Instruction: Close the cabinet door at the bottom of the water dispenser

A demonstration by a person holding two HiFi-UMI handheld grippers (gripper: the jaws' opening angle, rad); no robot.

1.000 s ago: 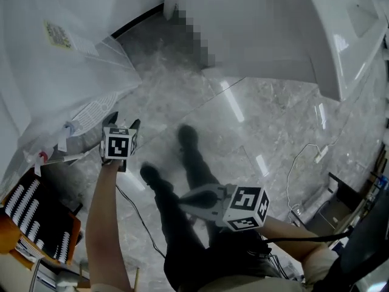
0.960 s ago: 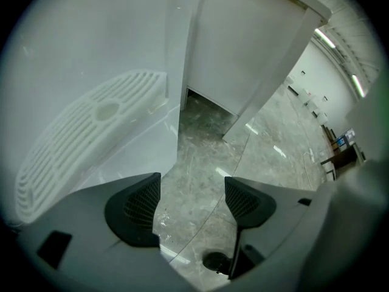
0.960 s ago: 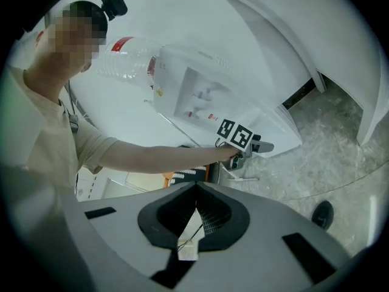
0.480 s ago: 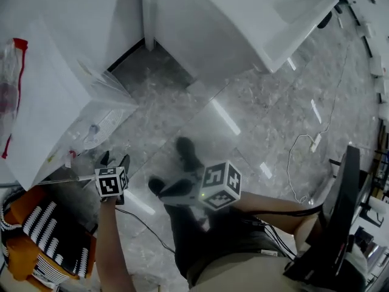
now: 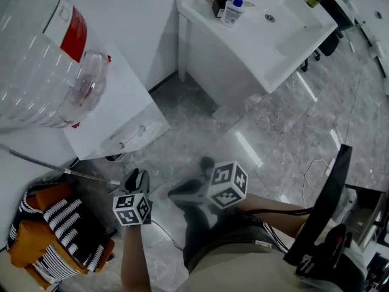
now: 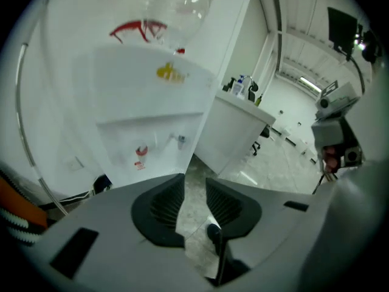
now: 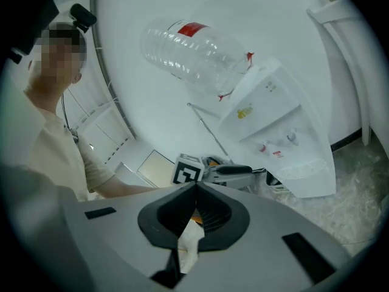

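Standing upright, water dispenser (image 5: 121, 111) faces the person, door (image 7: 310, 178) seemingly shut; left tongs (image 6: 193, 181), empty, just narrowed; right tongs (image 7: 194, 184) closed.

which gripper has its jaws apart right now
The left gripper: its jaws have just been closing, but a clear gap remains with nothing between them. On the right gripper the jaw tips meet.

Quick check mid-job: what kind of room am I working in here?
Probably an office pantry or utility corner: a bottled water dispenser, a white sink counter with bottles, and a polished stone floor.
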